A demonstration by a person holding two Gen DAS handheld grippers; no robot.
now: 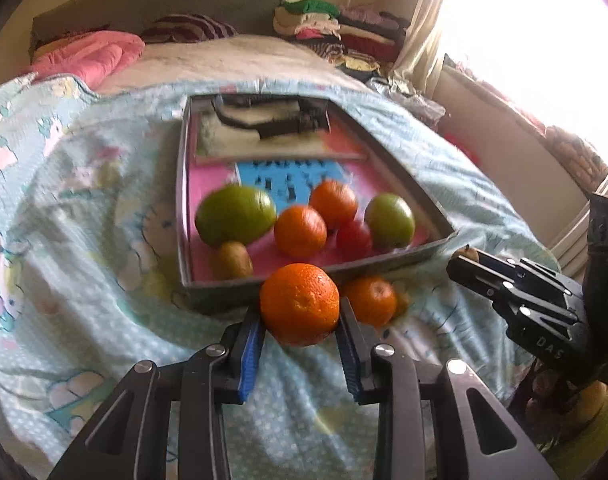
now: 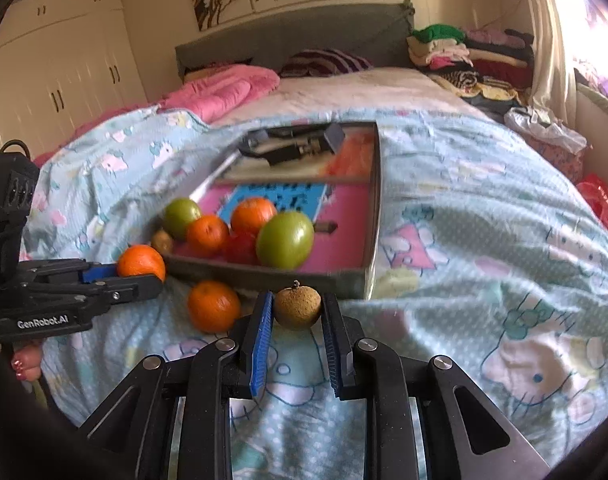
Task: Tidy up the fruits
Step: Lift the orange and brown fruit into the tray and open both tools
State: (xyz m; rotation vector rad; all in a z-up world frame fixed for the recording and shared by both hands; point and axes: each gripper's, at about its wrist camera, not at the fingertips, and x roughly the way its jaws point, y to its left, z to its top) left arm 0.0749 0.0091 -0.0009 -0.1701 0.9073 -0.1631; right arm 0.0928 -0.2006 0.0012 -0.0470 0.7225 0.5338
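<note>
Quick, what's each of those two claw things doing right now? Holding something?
Left gripper: closed on an orange.
Right gripper: closed on a small brown kiwi-like fruit.

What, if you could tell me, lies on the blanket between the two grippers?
One loose orange, seen in the right wrist view between the left gripper, shut on another orange, and the right gripper.
</note>
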